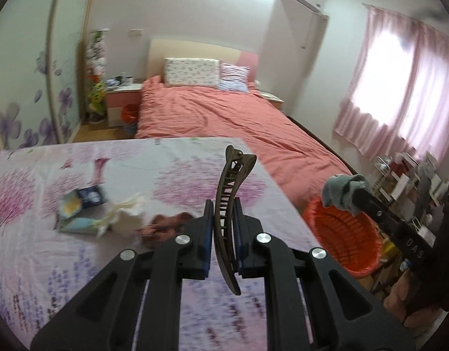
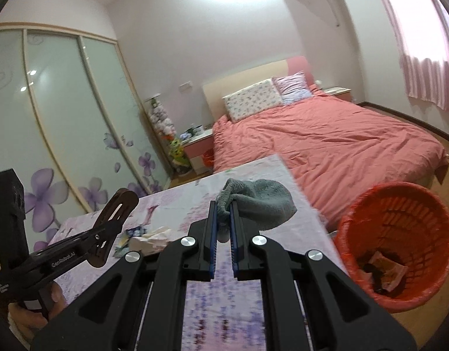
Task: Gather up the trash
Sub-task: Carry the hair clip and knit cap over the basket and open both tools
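1. Carrying is the step in hand: your left gripper [image 1: 222,234] clamps a brown hair clip [image 1: 230,204], your right gripper [image 2: 223,228] pinches a grey cloth [image 2: 259,201].
2. Next, swing both right over the red basket [image 2: 400,234] beside the table [image 1: 78,263], then release.
3. Wrappers [image 1: 81,204] remain on the table's left.

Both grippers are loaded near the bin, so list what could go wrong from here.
1. The left gripper pinches the long brown hair clip only near its middle; it may pivot or slip out.
2. The right gripper holds the grey cloth by a small bunched corner above the table edge; it could fall outside the red basket.
3. Tissue and wrappers remain on the table, easily swept off.
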`<state>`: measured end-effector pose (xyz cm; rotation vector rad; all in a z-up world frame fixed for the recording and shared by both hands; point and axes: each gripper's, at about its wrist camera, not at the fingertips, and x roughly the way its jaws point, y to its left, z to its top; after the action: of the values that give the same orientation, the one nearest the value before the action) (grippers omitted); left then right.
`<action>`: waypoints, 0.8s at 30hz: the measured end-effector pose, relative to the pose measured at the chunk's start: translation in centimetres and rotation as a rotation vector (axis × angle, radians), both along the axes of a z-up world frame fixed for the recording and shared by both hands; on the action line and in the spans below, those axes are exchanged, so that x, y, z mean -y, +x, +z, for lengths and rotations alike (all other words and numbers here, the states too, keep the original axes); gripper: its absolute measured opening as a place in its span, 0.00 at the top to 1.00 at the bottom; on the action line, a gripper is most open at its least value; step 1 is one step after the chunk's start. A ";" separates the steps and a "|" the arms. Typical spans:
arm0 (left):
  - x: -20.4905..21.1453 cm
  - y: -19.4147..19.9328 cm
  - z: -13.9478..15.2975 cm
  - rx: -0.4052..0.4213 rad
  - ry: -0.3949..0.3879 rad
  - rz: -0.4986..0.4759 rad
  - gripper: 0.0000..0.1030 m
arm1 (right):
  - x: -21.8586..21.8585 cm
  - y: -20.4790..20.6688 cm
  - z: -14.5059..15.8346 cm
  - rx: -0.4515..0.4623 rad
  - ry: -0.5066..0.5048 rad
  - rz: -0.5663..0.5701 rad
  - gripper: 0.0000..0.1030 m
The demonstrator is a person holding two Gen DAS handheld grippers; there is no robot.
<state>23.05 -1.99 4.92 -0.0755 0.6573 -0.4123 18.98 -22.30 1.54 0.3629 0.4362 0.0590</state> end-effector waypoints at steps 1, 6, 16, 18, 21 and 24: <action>0.7 0.0 0.0 0.000 0.002 -0.014 0.87 | 0.5 -0.3 -0.1 0.000 0.000 -0.010 0.92; 6.0 -0.2 -0.4 -0.002 0.014 -0.105 0.87 | 4.2 -1.4 -0.6 -0.002 0.007 -0.085 0.92; 17.2 -0.3 -2.3 -0.028 0.028 -0.295 0.87 | 11.3 -3.2 -2.3 -0.027 0.052 -0.215 0.92; 19.2 -0.3 -3.0 -0.039 0.031 -0.327 0.87 | 12.6 -3.4 -2.9 -0.036 0.066 -0.236 0.92; 22.4 -0.1 -4.4 -0.060 0.040 -0.371 0.87 | 14.5 -3.5 -3.8 -0.051 0.087 -0.264 0.92; 25.4 0.2 -5.8 -0.082 0.052 -0.398 0.87 | 15.9 -3.5 -4.6 -0.062 0.105 -0.282 0.92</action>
<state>23.27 -27.38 -0.90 0.0901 0.7658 -0.7785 15.50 -38.17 -3.08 0.5281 0.4406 -0.2051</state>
